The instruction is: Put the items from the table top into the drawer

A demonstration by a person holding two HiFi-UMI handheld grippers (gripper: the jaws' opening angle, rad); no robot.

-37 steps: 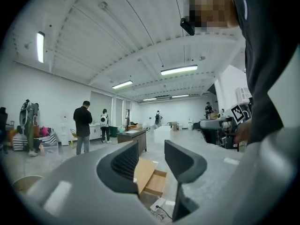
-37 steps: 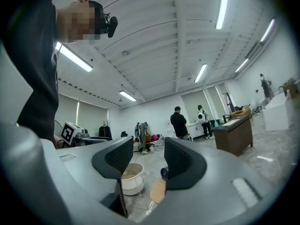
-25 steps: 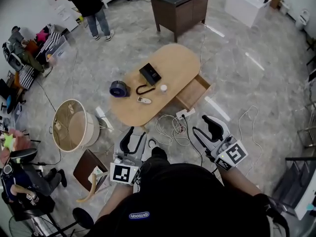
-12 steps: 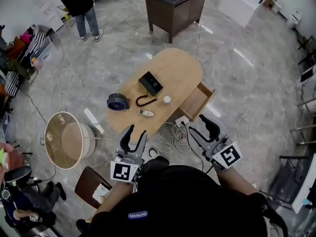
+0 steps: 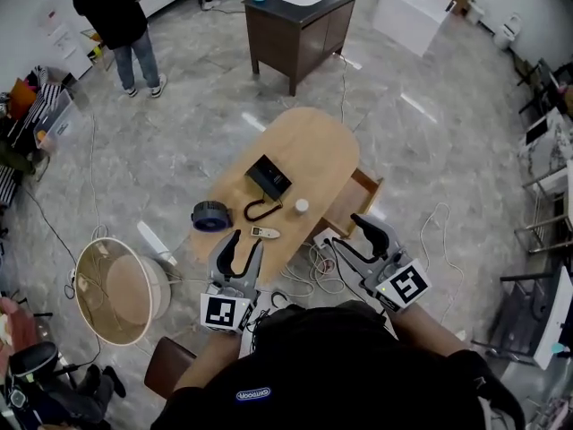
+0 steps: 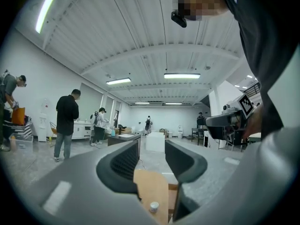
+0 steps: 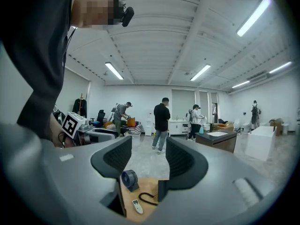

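Note:
An oval wooden table (image 5: 309, 146) stands ahead of me on the grey floor. On it lie a black box (image 5: 269, 176), a black curved cable (image 5: 259, 211), a small white round cap (image 5: 302, 205), a white remote (image 5: 263, 233) and a blue round fan (image 5: 211, 216). The table's drawer (image 5: 358, 200) is pulled out on the right side. My left gripper (image 5: 246, 240) is open and empty just short of the near end. The right gripper (image 5: 351, 233) is open too, its jaws having just opened slightly further, with nothing between them. Fan (image 7: 129, 178) and remote (image 7: 136, 206) show between the right jaws.
White cables and a power strip (image 5: 318, 249) lie on the floor at the table's near end. A round wicker basket (image 5: 121, 289) stands to the left. A dark cabinet (image 5: 300, 21), a white box (image 5: 407, 12) and a standing person (image 5: 116, 16) are farther back.
Both grippers have moved forward toward the table, which now sits closer in the head view. The left jaws now reach the table's near end.

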